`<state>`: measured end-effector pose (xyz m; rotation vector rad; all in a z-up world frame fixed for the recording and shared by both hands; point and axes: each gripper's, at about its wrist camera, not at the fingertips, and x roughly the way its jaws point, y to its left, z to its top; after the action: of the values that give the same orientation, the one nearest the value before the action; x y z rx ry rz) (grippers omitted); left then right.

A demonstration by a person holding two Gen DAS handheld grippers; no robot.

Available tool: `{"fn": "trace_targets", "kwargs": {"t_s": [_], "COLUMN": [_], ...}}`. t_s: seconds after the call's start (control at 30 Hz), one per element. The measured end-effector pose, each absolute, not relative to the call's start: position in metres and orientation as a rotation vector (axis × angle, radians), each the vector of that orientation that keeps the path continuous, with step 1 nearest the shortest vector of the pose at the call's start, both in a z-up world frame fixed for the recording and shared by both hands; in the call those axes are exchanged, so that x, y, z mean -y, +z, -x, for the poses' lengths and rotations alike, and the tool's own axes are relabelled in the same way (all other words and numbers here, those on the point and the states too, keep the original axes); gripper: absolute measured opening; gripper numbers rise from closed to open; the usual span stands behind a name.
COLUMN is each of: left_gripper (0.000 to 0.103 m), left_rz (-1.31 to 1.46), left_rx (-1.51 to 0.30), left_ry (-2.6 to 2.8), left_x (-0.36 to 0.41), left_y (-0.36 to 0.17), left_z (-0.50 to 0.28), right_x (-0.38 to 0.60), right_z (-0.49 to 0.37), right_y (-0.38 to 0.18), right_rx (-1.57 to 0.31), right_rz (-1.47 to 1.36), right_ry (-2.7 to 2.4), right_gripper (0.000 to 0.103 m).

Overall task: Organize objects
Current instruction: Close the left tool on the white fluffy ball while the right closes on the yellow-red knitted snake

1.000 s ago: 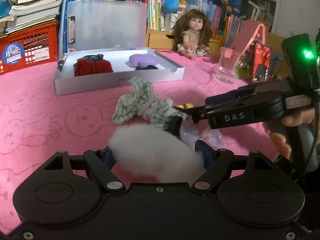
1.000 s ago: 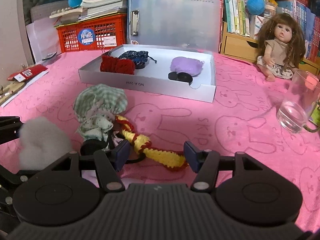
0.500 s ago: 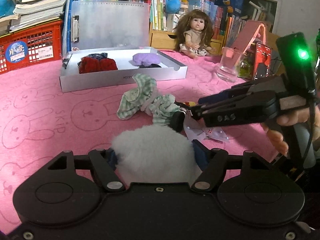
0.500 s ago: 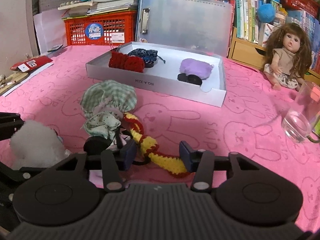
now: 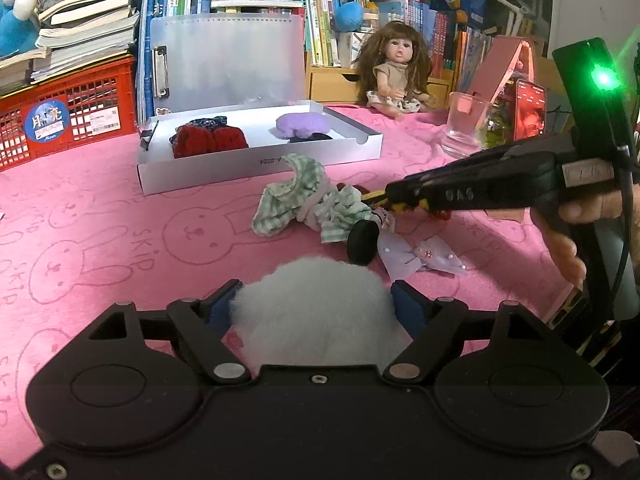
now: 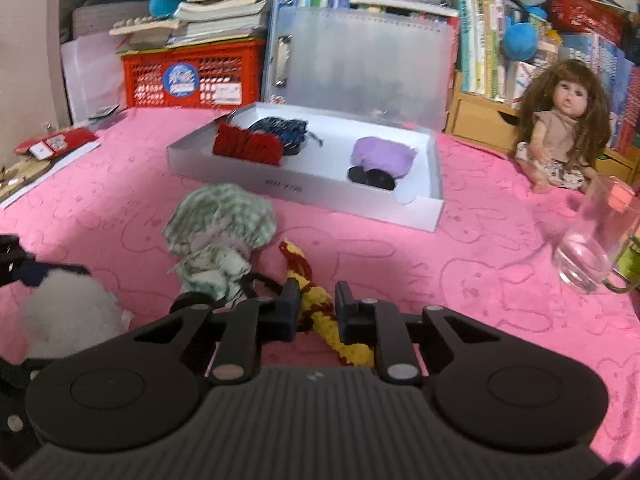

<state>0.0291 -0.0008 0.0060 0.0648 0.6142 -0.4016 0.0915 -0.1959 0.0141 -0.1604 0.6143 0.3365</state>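
My left gripper [image 5: 314, 300] has a white fluffy ball [image 5: 316, 320] between its pads, low over the pink cloth. Its jaws are opening, and the fluff still touches both pads. My right gripper [image 6: 318, 300] is shut on a yellow and red crocheted cord [image 6: 320, 320]. In the left wrist view the right gripper [image 5: 390, 196] reaches in from the right. Next to the cord lie a green checked fabric piece [image 6: 220, 220], a black round piece [image 5: 362, 240] and a pale lilac bow [image 5: 416, 252]. Behind them a white box [image 5: 256, 168] holds a red knitted item [image 5: 208, 142] and a purple one [image 5: 302, 124].
A doll [image 5: 394, 72] sits at the back right. A glass [image 5: 464, 124] stands on the right, with a lit phone [image 5: 528, 108] behind it. A red crate [image 5: 68, 116] under stacked books is at the back left. Bookshelves line the far edge.
The right gripper's jaws have closed from wide apart onto the yellow and red cord. The left gripper has kept the white ball between its pads and barely moved.
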Motion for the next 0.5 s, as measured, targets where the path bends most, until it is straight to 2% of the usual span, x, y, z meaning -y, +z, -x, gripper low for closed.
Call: {"fn": "trace_targets", "kwargs": {"t_s": [0.23,0.33,0.37,0.43,0.5], "left_gripper": [0.083,0.083,0.083,0.083,0.084], "left_rz": [-0.072,-0.079,-0.082,-0.086,-0.091], "left_rx": [-0.608,-0.611,-0.612,-0.611,-0.611], "left_ry": [-0.397,-0.394,-0.393,-0.395,-0.396], "left_x": [-0.004,-0.004,-0.005,-0.004,-0.004], "left_y": [0.007,0.007,0.007,0.006,0.005], "left_z": [-0.026,-0.024,-0.024,-0.021,-0.02], "right_x": [0.204,0.201,0.2,0.198,0.197], "right_z": [-0.094,-0.093,-0.093,-0.092,-0.093], "right_y": [0.016,0.01,0.008,0.004,0.001], "right_rx": [-0.621,-0.635,-0.638,-0.645,-0.66], "right_rz": [0.138,0.16,0.166,0.179,0.174], "right_ry": [0.325,0.331,0.33,0.326,0.328], "right_gripper": [0.021,0.027,0.034,0.042,0.042]}}
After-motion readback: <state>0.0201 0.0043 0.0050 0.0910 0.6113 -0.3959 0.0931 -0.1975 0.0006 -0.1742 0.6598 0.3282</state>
